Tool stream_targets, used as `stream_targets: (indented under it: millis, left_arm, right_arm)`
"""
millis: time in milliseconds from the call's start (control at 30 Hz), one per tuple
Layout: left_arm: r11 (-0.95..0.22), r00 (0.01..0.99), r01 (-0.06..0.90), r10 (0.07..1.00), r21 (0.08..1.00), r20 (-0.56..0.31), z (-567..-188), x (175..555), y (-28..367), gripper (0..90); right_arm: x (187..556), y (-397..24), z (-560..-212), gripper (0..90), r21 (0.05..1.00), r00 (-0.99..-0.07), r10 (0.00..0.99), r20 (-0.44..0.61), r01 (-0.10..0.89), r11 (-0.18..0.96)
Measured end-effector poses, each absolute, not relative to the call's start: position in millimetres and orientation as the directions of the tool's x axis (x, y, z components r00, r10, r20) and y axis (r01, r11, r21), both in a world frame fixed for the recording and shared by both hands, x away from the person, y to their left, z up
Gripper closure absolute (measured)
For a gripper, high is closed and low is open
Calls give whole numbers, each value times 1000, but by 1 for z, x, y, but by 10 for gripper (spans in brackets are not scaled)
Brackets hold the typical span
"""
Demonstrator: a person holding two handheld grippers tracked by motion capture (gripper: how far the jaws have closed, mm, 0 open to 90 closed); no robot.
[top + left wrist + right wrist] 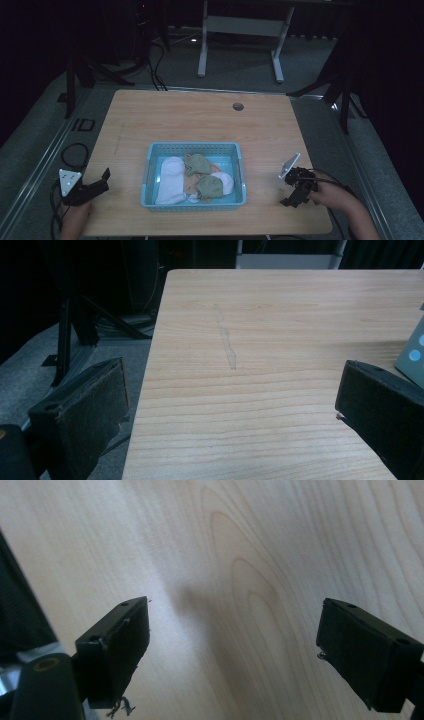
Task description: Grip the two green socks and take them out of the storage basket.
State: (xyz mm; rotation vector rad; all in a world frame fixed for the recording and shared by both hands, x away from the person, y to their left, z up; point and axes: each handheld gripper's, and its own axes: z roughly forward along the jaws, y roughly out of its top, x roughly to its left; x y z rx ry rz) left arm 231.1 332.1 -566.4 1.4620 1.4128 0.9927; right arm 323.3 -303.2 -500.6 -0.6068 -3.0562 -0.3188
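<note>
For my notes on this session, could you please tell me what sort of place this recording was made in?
Probably a lab or recording studio rather than a home: a bare light wooden table with a round cable hole, black stand legs and loose cables on grey carpeted floor, and dark surroundings. A light blue plastic basket of socks sits staged on the table.

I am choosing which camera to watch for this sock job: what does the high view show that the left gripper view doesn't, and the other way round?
The high view alone takes in the blue basket of white socks and green socks, plus the right gripper near the table's right edge. The left gripper view alone gives a close look between the left gripper and its wide-apart jaws, and at a faint streak on the wood. Both share the wooden table and its left edge.
</note>
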Motion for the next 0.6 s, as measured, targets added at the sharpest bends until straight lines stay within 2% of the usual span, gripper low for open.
stream_targets:
  millis: [233, 433, 600]
  left_arm:
    - [0, 46, 324, 999, 946, -16, -566, 231, 332, 4]
    - [0, 46, 323, 999, 946, -15, -566, 231, 332, 3]
    - [-1, 46, 324, 999, 946, -15, -566, 231, 332, 4]
  right_arm:
    - [321, -292, -492, 138, 224, -943, 322, 82, 332, 916]
    - [313, -282, -486, 136, 221, -966, 253, 49, 258, 941]
    - [313, -278, -481, 141, 227, -965, 258, 46, 261, 938]
